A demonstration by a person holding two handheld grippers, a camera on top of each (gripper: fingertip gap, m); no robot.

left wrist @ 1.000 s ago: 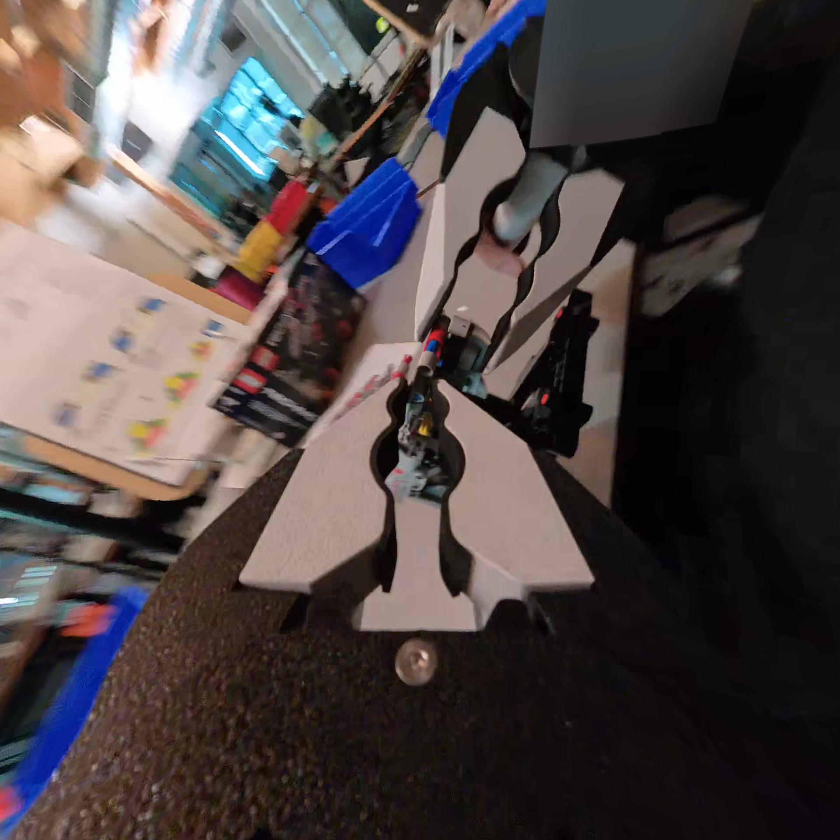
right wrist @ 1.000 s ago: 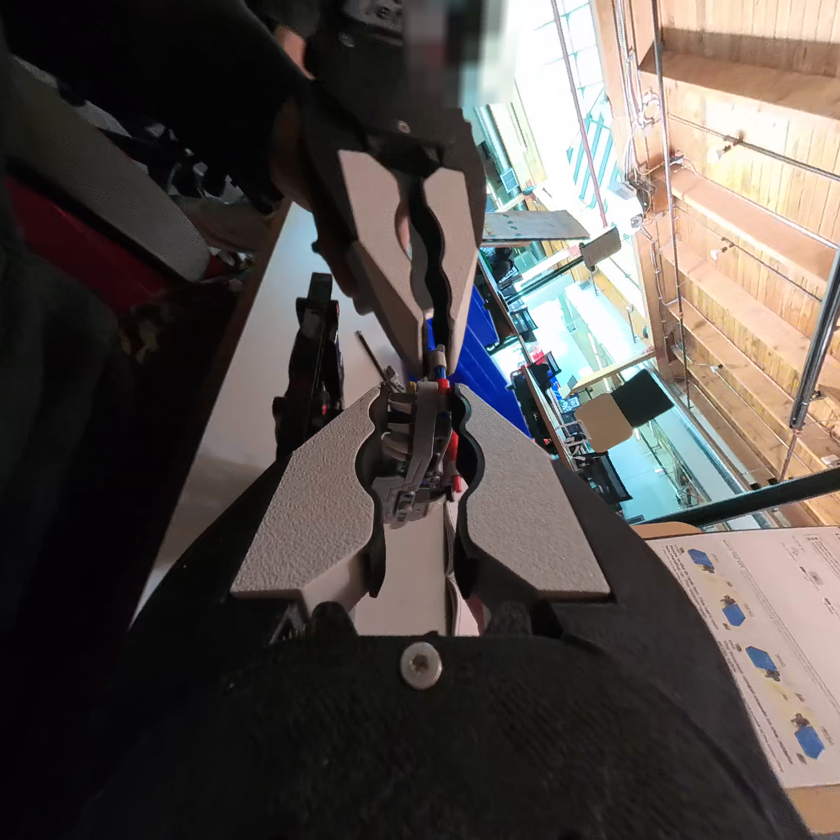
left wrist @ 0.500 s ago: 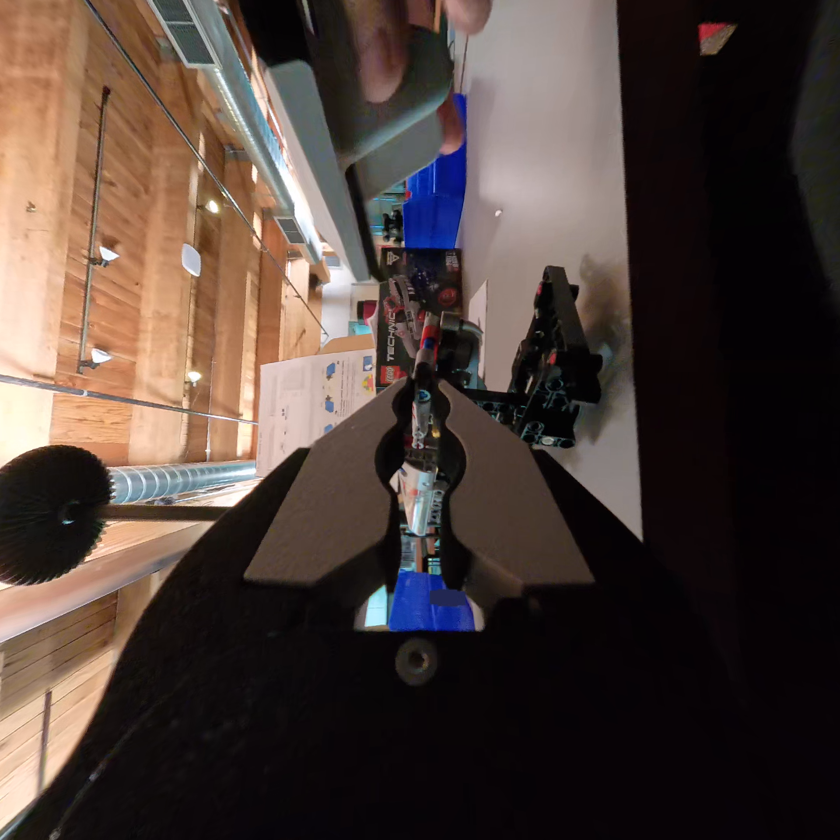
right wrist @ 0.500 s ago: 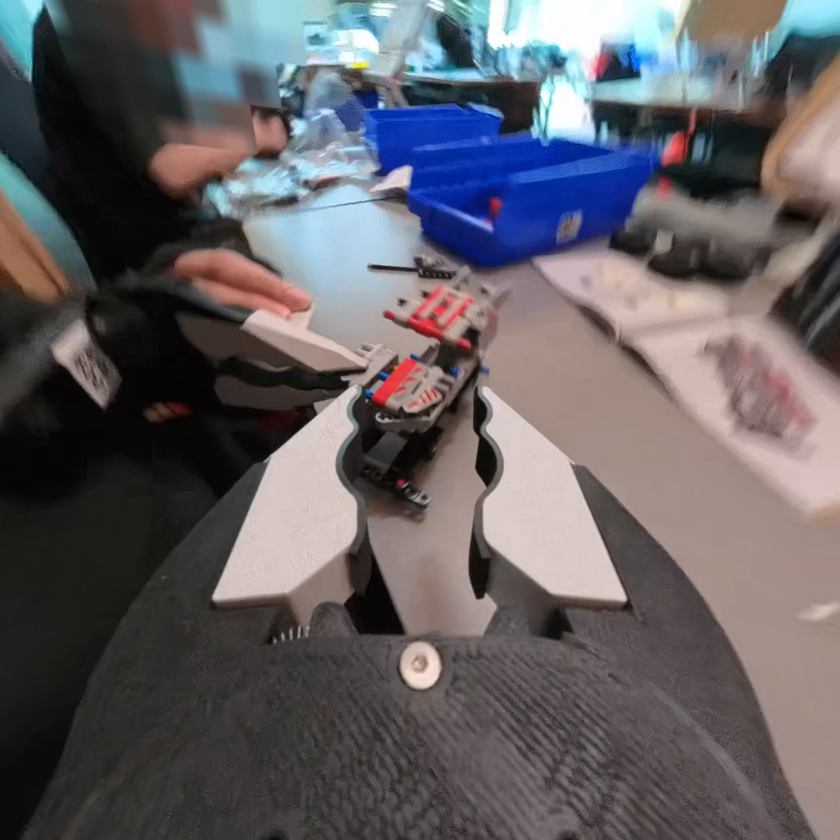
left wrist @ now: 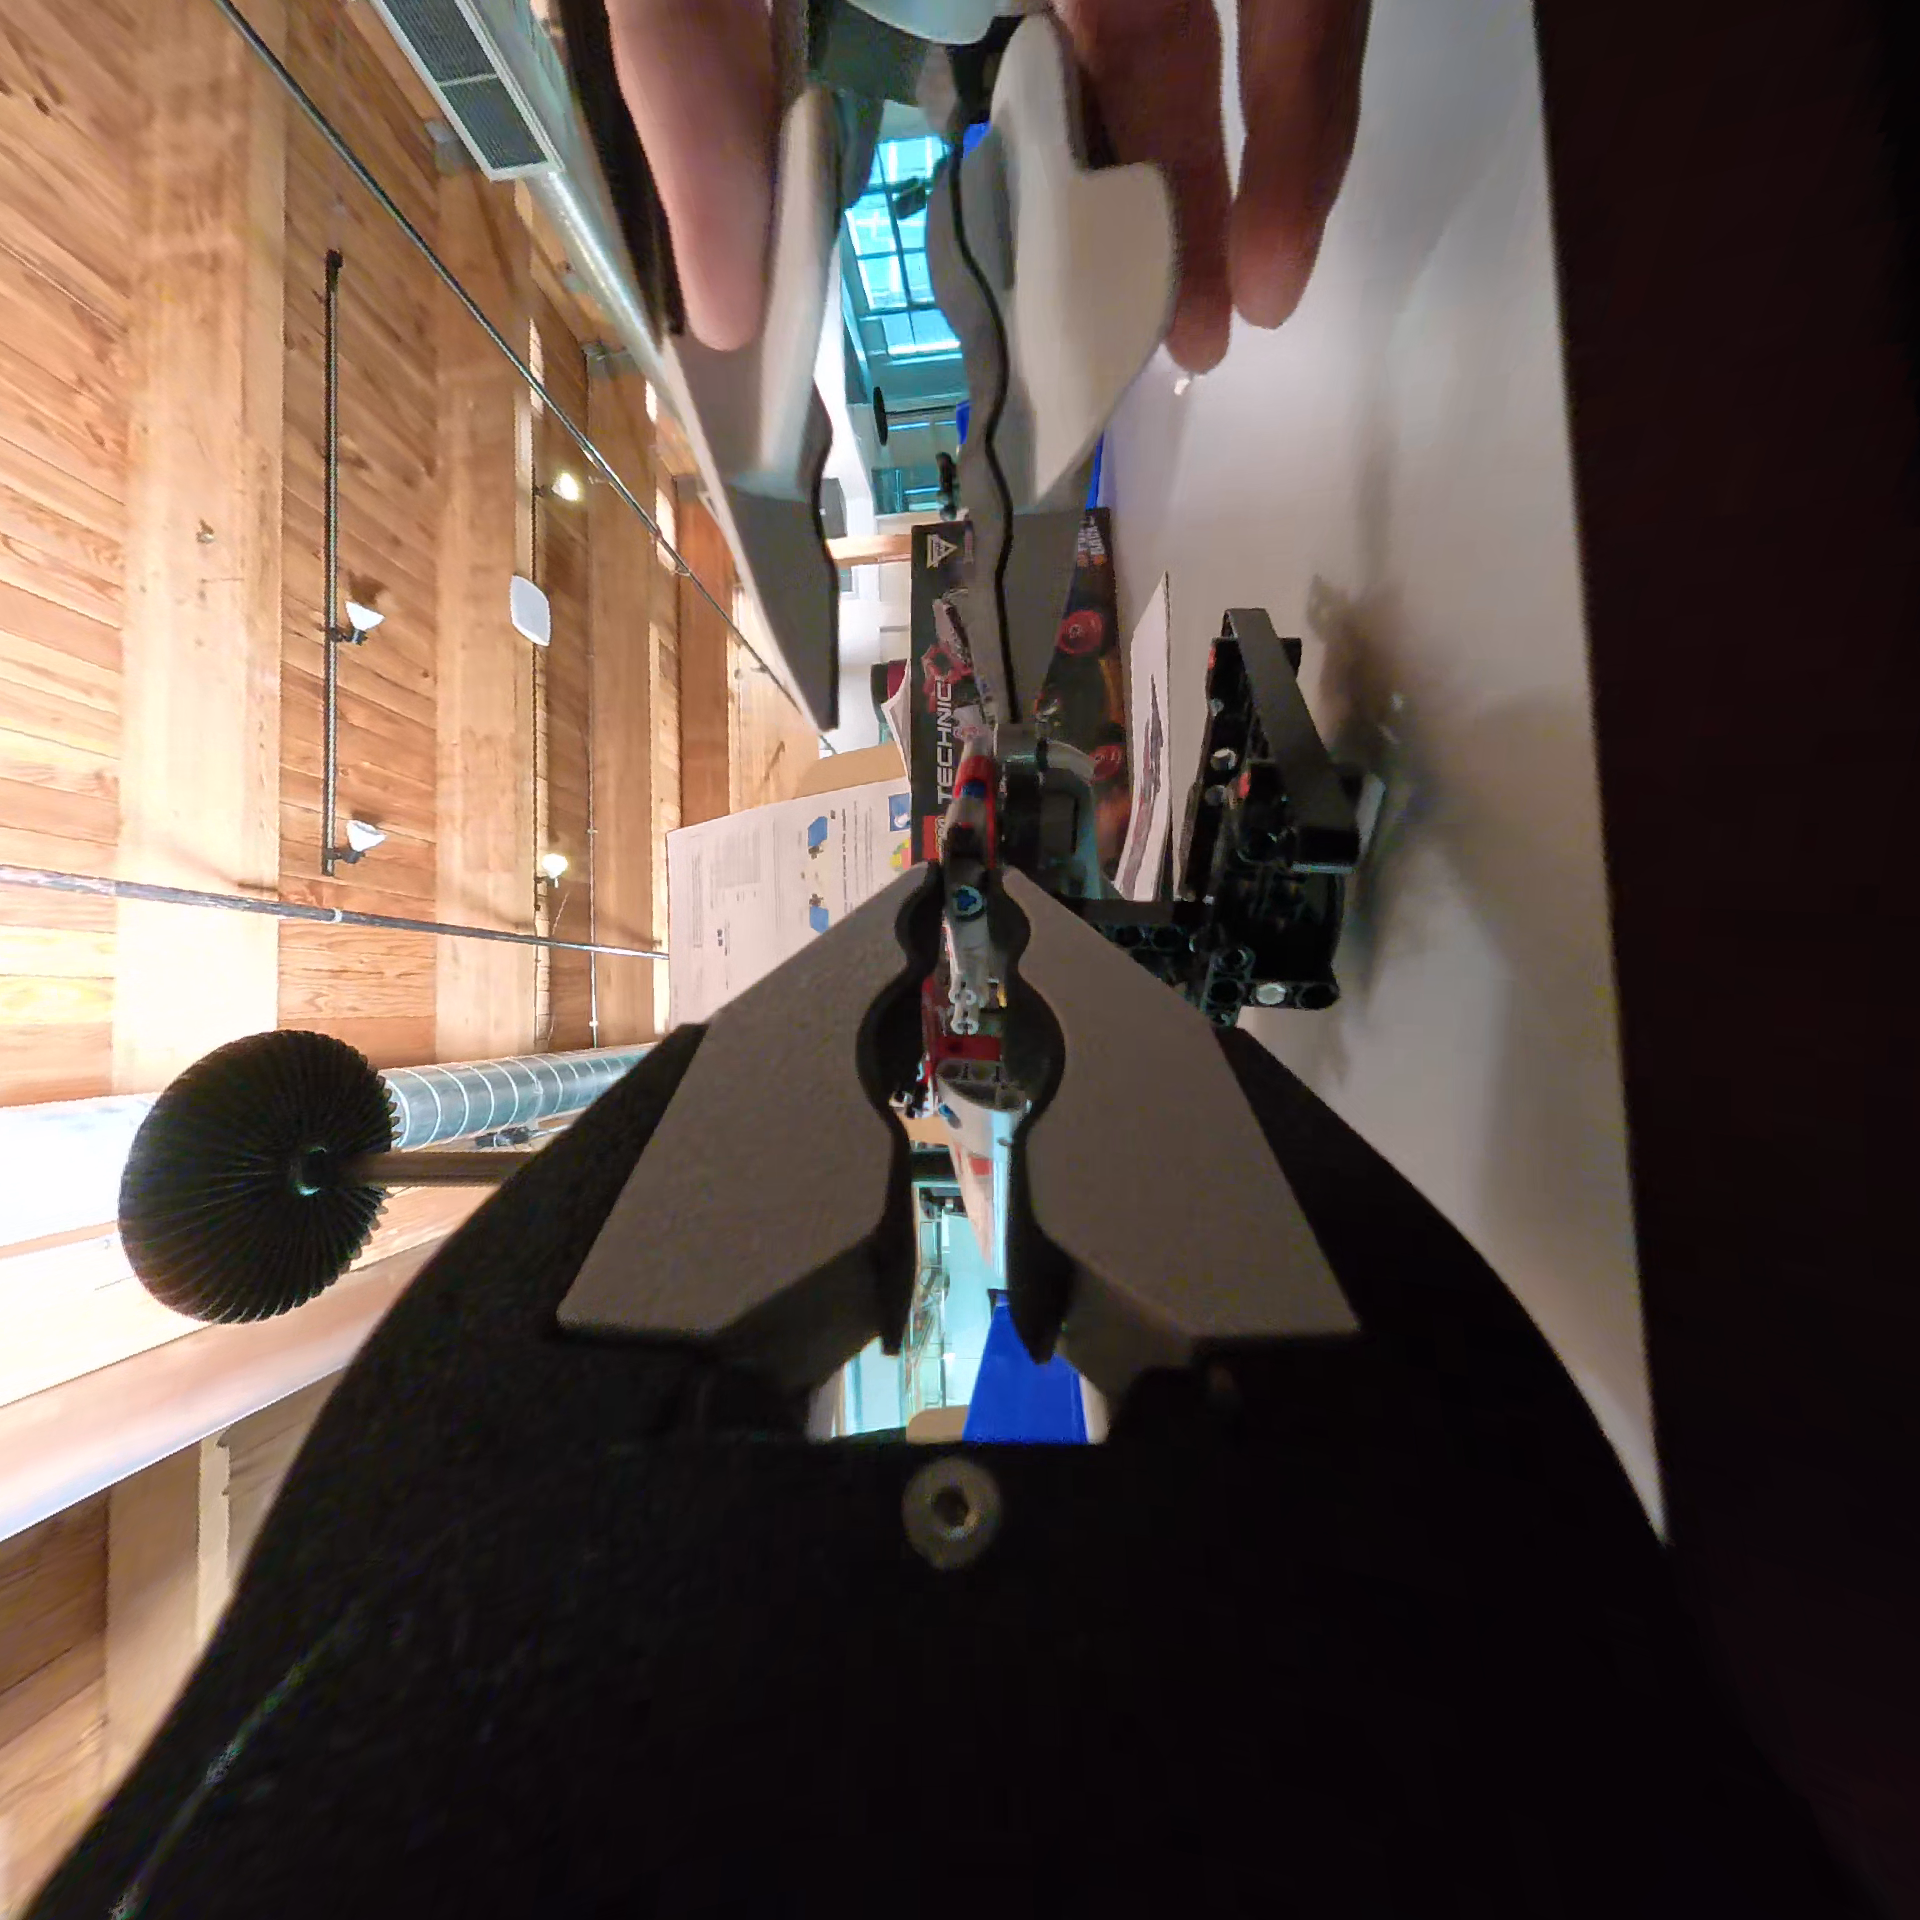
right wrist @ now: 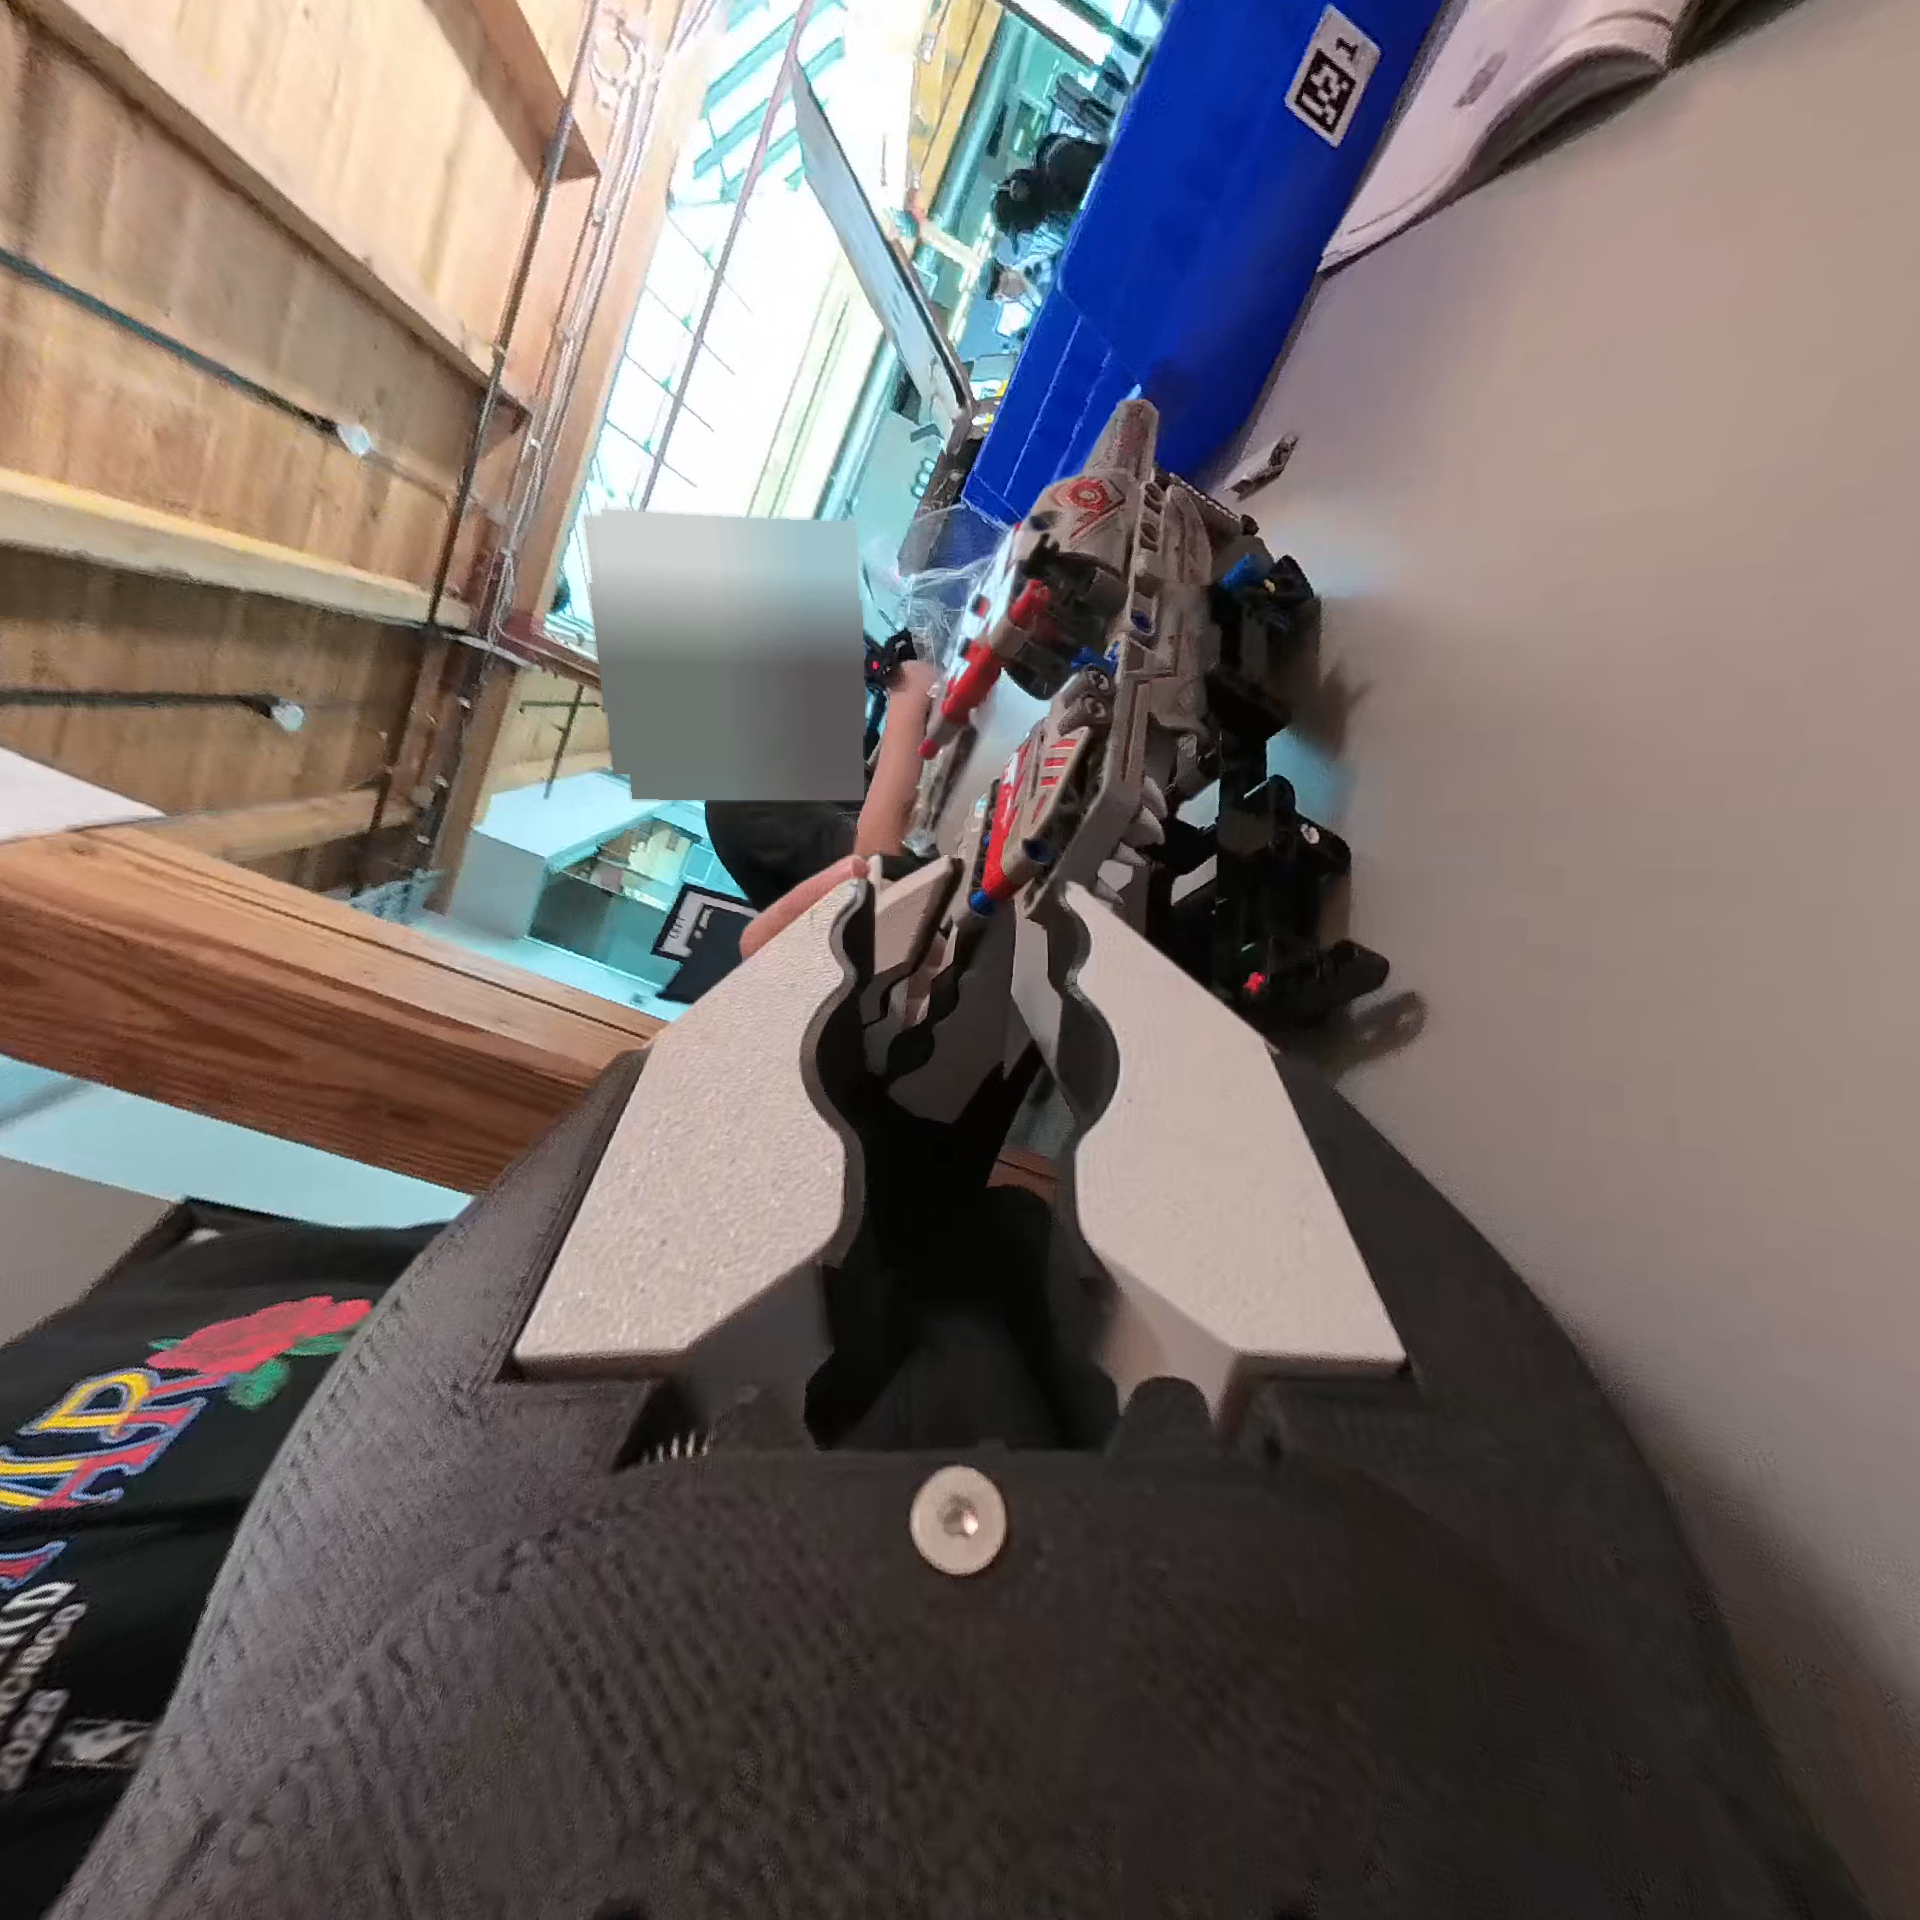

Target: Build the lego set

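My left gripper [left wrist: 968, 881] is shut on the lower end of a grey, red and blue lego model [left wrist: 1023, 800], which it holds above the grey table [left wrist: 1403, 520]. In the right wrist view the model [right wrist: 1101, 644] stretches away from my right gripper [right wrist: 966, 902]. That gripper is open, and the model's near end lies loose between its tips. The left gripper [right wrist: 935, 935] shows between the right fingers. In the left wrist view the right gripper [left wrist: 909, 717] comes from above with a hand on it. A black lego frame [left wrist: 1268, 821] stands on the table beside the model.
The black frame also shows in the right wrist view [right wrist: 1278, 883]. A blue bin [right wrist: 1195, 208] and a booklet [right wrist: 1538, 94] lie farther along the table. The set's box [left wrist: 1081, 665] and an instruction sheet [left wrist: 779, 883] stand behind the model. A person [right wrist: 790, 842] sits across. My two grippers' fingertips are within a few centimetres of each other.
My right gripper, shut around the model a second ago, has opened and drawn back a little. My left gripper has kept its hold. Both views have rolled sideways.
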